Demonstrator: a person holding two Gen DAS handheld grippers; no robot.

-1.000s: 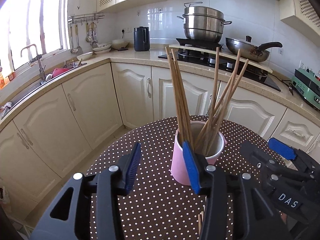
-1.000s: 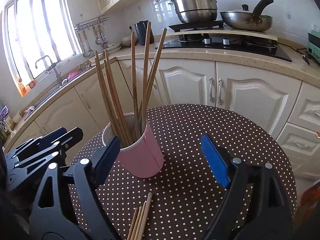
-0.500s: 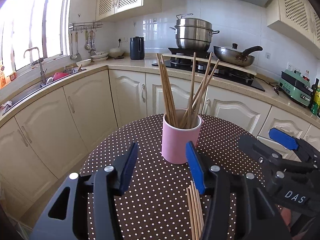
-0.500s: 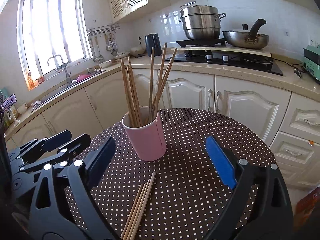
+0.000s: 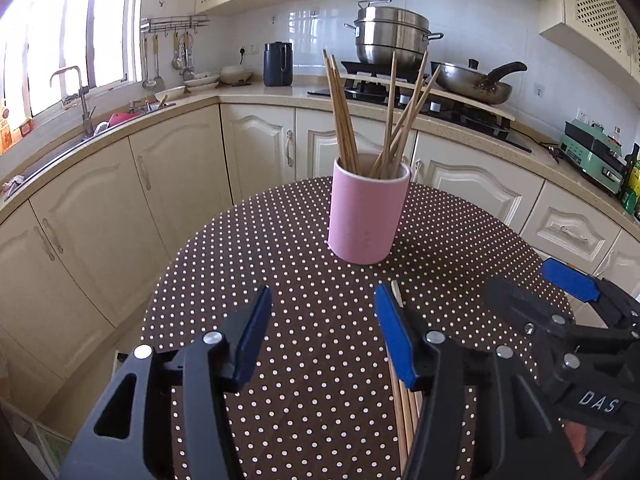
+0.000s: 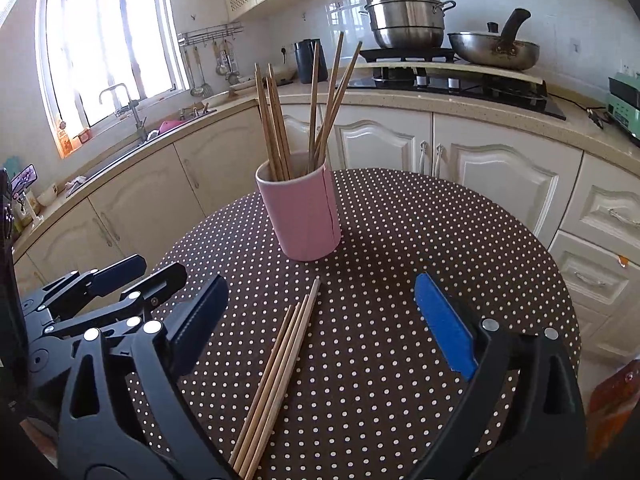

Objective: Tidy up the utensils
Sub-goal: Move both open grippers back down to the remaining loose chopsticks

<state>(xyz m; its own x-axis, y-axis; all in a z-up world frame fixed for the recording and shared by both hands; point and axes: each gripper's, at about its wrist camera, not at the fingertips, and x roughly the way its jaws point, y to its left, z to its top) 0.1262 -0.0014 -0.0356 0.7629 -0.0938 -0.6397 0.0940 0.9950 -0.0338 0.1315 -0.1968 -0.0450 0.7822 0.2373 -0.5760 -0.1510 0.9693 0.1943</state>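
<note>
Partly done: several chopsticks point(image 6: 276, 120) stand in the pink cup point(image 6: 304, 208); a loose bundle point(image 6: 276, 364) lies at its 6 o'clock on the desk point(image 6: 400, 240). Left claw point(image 5: 320, 336) and right claw point(image 6: 320, 320) are spread, empty.

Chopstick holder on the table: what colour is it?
Plain pink holder, white inside the rim; clearest in the right wrist view.

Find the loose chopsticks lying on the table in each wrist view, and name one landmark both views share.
Left wrist: the loose chopsticks lie at bottom center-right, mostly hidden behind the left gripper's right finger.
Right wrist: the same bundle runs diagonally from bottom center up toward the cup, between the fingers of the right gripper.
Shared landmark: the pink cup holding upright chopsticks.
</note>
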